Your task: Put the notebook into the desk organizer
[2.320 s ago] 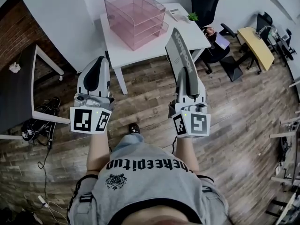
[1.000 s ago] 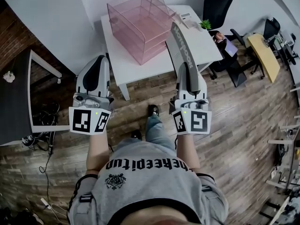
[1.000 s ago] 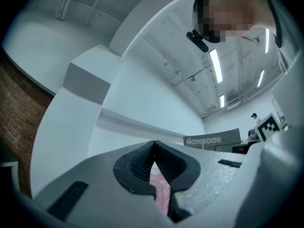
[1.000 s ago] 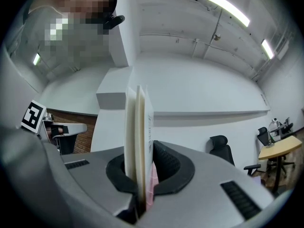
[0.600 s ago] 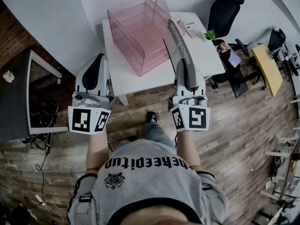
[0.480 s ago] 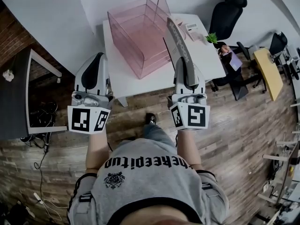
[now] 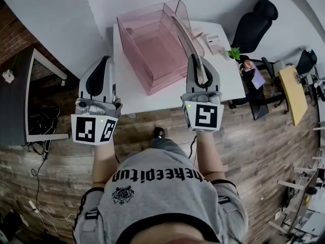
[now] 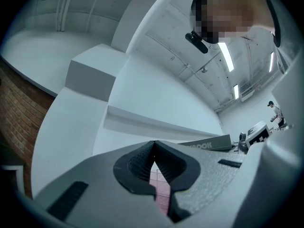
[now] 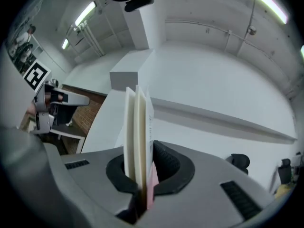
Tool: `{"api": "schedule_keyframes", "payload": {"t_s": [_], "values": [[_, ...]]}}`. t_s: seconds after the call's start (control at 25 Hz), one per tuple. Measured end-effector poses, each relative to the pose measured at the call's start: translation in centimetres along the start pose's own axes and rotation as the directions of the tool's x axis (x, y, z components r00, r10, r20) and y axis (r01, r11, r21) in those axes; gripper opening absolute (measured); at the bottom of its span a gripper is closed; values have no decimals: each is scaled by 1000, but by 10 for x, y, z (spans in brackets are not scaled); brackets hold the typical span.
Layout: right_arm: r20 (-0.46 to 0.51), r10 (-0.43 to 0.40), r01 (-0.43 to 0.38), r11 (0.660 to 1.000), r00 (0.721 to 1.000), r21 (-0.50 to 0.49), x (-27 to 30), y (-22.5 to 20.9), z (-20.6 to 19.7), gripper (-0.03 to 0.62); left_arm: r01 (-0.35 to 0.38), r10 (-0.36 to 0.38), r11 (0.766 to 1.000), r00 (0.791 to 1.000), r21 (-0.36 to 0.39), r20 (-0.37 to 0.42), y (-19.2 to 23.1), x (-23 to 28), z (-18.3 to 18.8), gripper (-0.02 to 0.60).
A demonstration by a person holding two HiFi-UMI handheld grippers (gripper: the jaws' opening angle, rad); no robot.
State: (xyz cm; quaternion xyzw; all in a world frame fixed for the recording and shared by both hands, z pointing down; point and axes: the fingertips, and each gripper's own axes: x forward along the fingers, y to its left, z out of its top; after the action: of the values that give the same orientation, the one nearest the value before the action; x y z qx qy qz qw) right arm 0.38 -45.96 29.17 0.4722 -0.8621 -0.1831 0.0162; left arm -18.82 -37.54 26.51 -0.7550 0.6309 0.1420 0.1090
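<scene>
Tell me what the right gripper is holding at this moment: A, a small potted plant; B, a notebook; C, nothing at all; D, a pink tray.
B: in the right gripper view, the right gripper has its jaws shut on the edge of the notebook, which stands upright between them with its pages edge-on.

Desk organizer (image 7: 152, 50) on table (image 7: 226, 78)

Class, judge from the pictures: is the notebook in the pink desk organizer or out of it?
Out. The right tool clamps the notebook, holding it edge-on in the air by the organizer, resting in no tray.
</scene>
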Motion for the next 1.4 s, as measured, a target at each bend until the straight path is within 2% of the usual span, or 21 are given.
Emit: {"api": "schedule_keyframes", "payload": {"t_s": [0.28,0.68,1.04,1.4], "values": [[-37,100,-106,969,994,-223,34,3,-17,9,-50,50,999,999,13,-12,7,11,-9,3],[-124,182,-219,879,975,-424,64,9,-46,9,-106,107,994,994,34,-24,12,18,-18,3],[-166,263,-309,729,950,-611,87,23,-63,9,-154,155,987,987,52,-30,14,17,-21,3],[-227,311,-370,553,923,-747,113,43,-80,11,-205,208,976,977,71,-38,18,11,-23,3]]}}
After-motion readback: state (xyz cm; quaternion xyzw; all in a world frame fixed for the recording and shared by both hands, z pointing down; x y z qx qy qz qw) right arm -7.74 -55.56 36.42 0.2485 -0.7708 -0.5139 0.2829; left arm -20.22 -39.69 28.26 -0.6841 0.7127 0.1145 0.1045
